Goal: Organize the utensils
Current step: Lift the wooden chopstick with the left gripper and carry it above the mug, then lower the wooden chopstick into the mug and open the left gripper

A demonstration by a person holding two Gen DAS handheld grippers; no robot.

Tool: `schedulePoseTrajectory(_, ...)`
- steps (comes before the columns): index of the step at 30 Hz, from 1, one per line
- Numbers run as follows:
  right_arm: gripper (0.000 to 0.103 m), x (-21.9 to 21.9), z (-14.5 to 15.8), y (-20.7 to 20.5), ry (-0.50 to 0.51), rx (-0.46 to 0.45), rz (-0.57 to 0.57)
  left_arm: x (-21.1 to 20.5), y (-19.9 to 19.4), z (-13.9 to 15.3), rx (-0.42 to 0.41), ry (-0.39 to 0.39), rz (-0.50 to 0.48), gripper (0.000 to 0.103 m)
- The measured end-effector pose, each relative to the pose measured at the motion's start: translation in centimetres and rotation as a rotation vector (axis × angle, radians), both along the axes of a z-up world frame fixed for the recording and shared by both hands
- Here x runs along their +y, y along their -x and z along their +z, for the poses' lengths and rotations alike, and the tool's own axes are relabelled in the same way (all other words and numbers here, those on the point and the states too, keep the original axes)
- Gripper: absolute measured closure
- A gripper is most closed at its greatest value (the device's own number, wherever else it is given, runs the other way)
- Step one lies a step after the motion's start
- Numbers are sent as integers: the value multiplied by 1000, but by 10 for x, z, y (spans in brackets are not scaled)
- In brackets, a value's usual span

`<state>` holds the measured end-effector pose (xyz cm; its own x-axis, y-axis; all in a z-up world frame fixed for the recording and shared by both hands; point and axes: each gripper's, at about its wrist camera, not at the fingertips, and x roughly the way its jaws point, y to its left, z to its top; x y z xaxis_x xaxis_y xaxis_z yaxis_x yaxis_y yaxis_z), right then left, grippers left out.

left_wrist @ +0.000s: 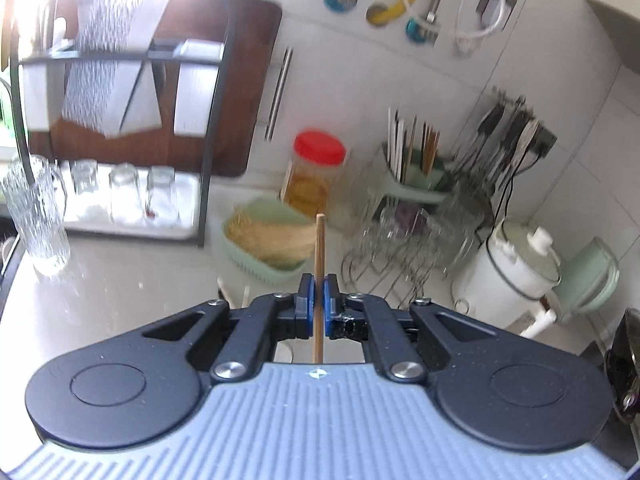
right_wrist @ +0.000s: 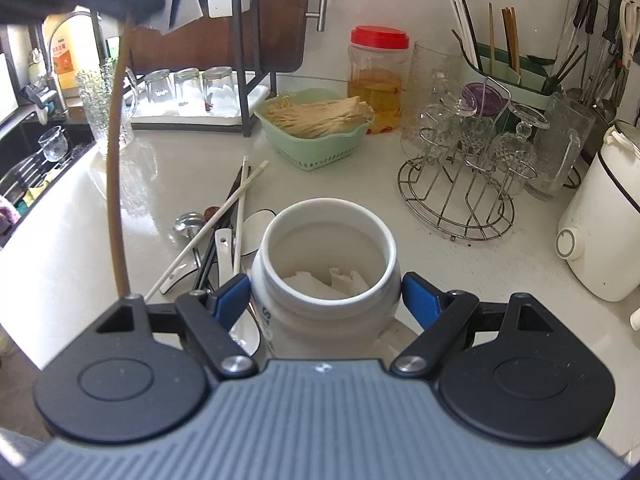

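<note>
Left gripper: blue pads pinched together on a wooden chopstick; the stick stands upright between them, its tip poking above the pads and its shaft running down past the body.
Same chopstick, right wrist view: long brown stick hanging at 9 o'clock, well above the counter, its top lost under a dark blurred shape at 11 o'clock.
Right gripper: jaws spread wide, one blue pad on each side of a white ceramic jar; whether the pads touch the jar wall, cannot tell.
Jar: upright on the pale countertop, mouth open, crumpled white paper at the bottom.
Loose utensils: heap on the counter just beside the jar at 9 o'clock; white chopsticks, dark chopsticks, a metal ladle, white spoons, crossing one another.
Green basket: at 12 o'clock beyond the jar, filled with pale thin sticks.
Red-lidded plastic jar: just behind the basket, at 1 o'clock.
Wire glass rack: at 2 o'clock, glasses hung upside down.
Green utensil holder: behind the rack, chopsticks standing upright in it.
White kettle: at 3 o'clock.
</note>
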<state>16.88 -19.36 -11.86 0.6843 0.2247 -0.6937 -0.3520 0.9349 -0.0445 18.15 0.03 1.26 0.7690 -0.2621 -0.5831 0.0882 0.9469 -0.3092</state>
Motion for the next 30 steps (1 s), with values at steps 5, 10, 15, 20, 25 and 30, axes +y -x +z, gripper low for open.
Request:
schedulePoseTrajectory(5,18,-2,-1,1,-5,-8,15,-5,-4,28,-68,-7,8,98)
schedulePoseTrajectory(10,18,-2,-1,1,-9,-10,15,-18,-13,47,-131,-20,-11,98)
schedulePoseTrajectory(15,18,-2,-1,1,-9,-11,22,-31,-25,53,-171,-27,-14,98)
schedulePoseTrajectory(20,18,-2,-1,1,-8,-14,27,-49,-35,47,-173,-23,-54,98)
schedulePoseTrajectory(25,18,-3,-1,1,-11,-16,34,-69,-45,36,-168,-28,-69,98)
schedulePoseTrajectory(30,18,-4,-1,2,-14,-22,37,-86,-52,20,-140,-48,-92,98)
